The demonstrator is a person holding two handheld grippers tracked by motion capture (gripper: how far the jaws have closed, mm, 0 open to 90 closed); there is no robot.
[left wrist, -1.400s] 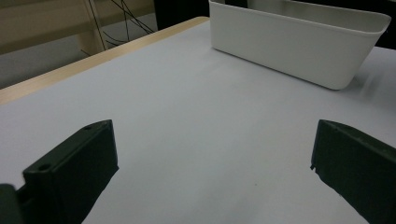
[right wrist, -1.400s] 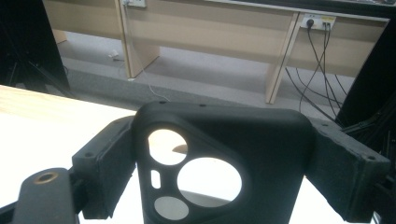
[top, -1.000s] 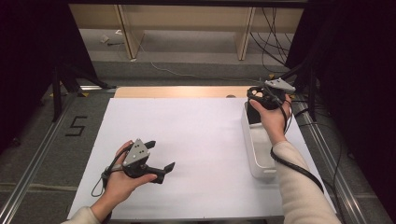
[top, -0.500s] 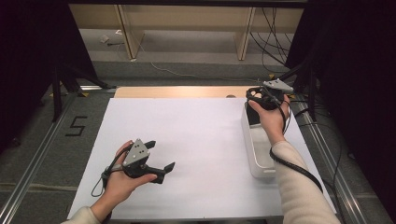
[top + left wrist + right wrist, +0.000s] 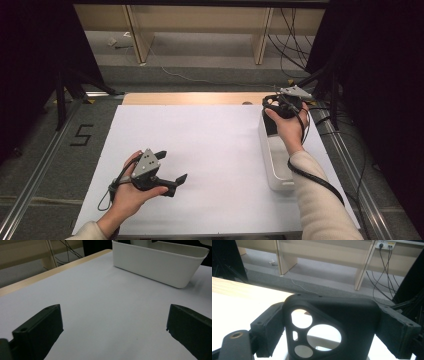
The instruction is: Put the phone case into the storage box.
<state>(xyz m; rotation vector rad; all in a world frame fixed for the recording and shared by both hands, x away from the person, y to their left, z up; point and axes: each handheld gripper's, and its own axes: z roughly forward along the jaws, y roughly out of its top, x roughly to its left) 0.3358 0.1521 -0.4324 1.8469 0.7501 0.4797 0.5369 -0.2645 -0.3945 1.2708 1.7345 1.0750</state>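
Black holed block (image 5: 332, 327) — upright in right tool (image 5: 332, 337)

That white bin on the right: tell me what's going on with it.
A person holds a gripper in each hand. The right gripper is over the far end of the white bin, its jaws closed on a black plastic part with cut-out holes. The left gripper rests open over the white table sheet, holding nothing.
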